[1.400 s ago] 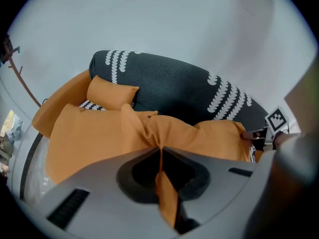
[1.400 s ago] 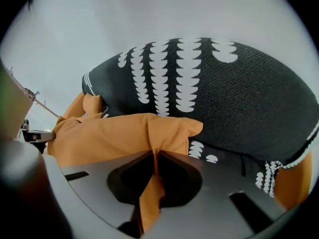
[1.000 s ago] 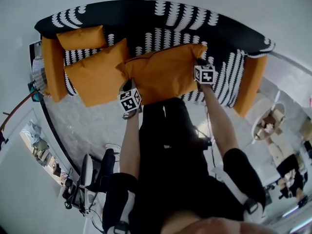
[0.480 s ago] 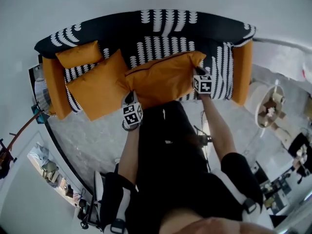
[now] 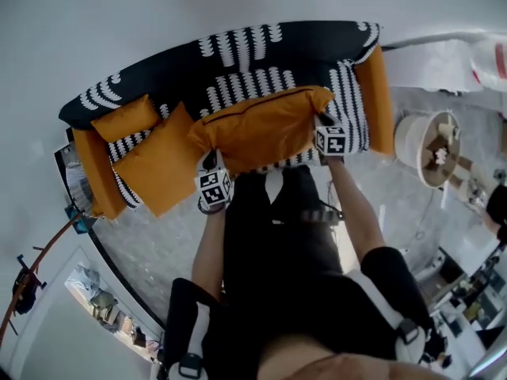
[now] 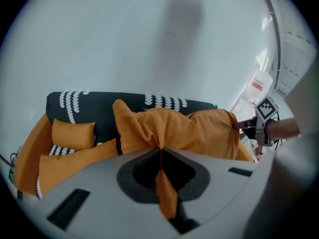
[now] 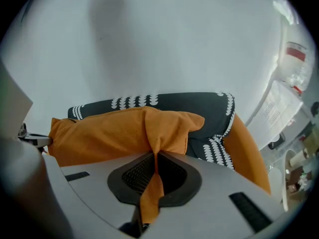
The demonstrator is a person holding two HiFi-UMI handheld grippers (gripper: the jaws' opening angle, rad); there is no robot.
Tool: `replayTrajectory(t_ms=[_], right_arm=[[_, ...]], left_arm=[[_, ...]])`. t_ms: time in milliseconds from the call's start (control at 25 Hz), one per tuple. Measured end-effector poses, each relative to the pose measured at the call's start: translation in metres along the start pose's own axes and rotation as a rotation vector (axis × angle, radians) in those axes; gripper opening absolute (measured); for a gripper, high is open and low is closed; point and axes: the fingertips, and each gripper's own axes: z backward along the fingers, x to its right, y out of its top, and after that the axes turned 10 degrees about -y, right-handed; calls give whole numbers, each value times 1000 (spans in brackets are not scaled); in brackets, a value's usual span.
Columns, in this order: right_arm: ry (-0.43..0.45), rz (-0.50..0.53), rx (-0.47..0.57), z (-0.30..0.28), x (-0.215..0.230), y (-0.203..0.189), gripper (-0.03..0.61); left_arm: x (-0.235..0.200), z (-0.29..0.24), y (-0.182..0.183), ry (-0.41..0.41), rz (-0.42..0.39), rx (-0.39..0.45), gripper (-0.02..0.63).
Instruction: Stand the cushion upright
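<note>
Orange cushion (image 5: 261, 129) lifted, edge pinched

I see a living-room setting. A patterned sofa (image 5: 238, 47) with orange cushions (image 5: 162, 169) stands against a white wall (image 5: 158, 10), a round table (image 5: 413, 142) beside it.

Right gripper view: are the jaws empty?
No: the right gripper has its jaws shut on a pinched fold of the orange cushion, and the fabric runs down between them.
</note>
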Motion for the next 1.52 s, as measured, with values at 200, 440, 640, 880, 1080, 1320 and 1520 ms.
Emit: replayTrajectory(t_ms=[200,440,640,880,1080,1320,1520], right_arm=[[6,-40,27,4,36,-5,15],[29,-55,41,4,86,-7,15],[49,-48,53,1,128,-2,15],[56,-38,52,-7,178,-1,15],[67,-43,57,-19,213,3,15],[59,-34,73,-34,247,17,15],[62,-56,72,-48,262,28,15]], left_arm=[[29,-16,20,7,-52,30,11],[67,-41,38,64,-58,61,9],[103,-63,39,87,-40,68,9],[148,-91,36,90,-51,52,9],[176,-117,40,92,-38,60,9],[197,-147,55,86,-48,65,9],[205,-170,69,75,-54,58,9]])
